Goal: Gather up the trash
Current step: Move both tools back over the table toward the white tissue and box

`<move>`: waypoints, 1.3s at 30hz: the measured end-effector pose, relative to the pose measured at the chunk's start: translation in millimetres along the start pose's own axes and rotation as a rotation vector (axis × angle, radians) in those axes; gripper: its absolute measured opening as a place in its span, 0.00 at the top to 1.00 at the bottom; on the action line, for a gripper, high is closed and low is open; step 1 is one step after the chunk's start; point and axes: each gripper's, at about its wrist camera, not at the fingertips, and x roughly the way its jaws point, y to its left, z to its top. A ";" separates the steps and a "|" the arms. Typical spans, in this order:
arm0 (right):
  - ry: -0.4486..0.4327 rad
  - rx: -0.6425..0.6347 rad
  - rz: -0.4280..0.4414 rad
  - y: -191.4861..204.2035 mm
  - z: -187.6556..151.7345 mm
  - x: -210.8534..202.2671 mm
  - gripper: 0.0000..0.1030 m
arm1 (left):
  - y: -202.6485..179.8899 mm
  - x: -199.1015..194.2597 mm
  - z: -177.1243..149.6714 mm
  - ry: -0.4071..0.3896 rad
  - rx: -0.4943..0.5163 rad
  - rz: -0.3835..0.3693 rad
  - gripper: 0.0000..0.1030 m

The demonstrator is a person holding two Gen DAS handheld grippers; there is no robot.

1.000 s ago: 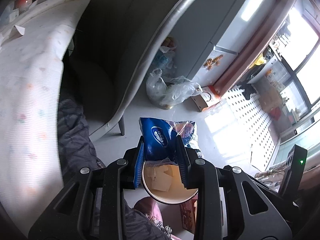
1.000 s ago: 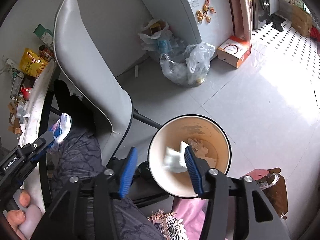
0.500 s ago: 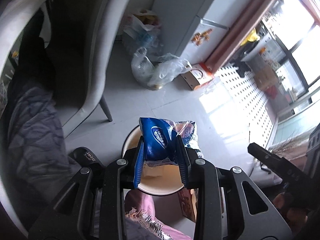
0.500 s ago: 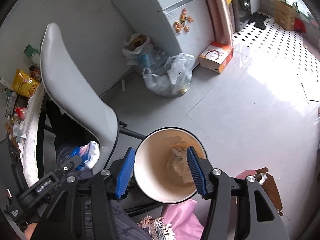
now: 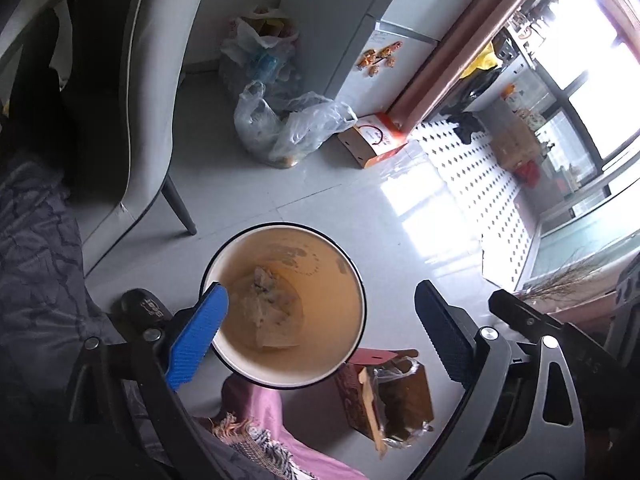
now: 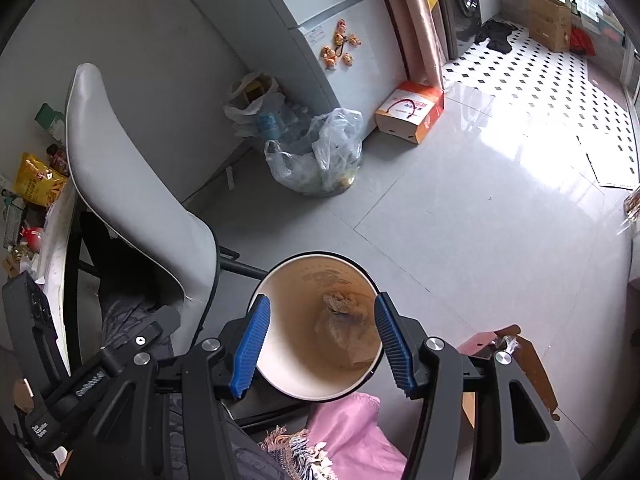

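A large white paper cup [image 6: 316,328] with a stained tan inside sits between my right gripper's [image 6: 318,344] blue pads, which are shut on its sides. Crumpled brownish trash [image 6: 348,324] lies inside it. In the left wrist view the same cup [image 5: 284,304] is below my left gripper [image 5: 320,332], which is open wide and empty, its blue pad [image 5: 196,332] over the cup's rim. The crumpled trash [image 5: 264,308] lies at the cup's bottom. The blue snack wrapper is not visible in either view.
A grey chair [image 6: 132,200] stands at the left beside a cluttered table edge [image 6: 60,232]. Clear plastic bags of rubbish [image 6: 320,160] and an orange-white box [image 6: 412,112] lie by the fridge [image 6: 320,28]. A brown open box [image 5: 392,400] and pink cloth [image 6: 352,440] are below.
My left gripper has opened and the blue snack wrapper it held is gone from its pads. The cup stays in my right gripper; both views shifted over the floor.
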 end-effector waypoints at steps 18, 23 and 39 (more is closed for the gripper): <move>-0.141 -0.104 0.114 80.4 24.4 -57.6 0.20 | 27.2 -134.3 27.2 -0.255 -0.074 0.037 0.06; -0.187 -0.171 0.152 118.3 24.9 -77.1 0.11 | 46.3 -174.0 30.7 -0.329 -0.111 0.060 0.06; -0.251 -0.351 0.250 235.4 6.2 -112.2 0.07 | 133.5 -275.5 16.2 -0.510 -0.259 0.086 0.05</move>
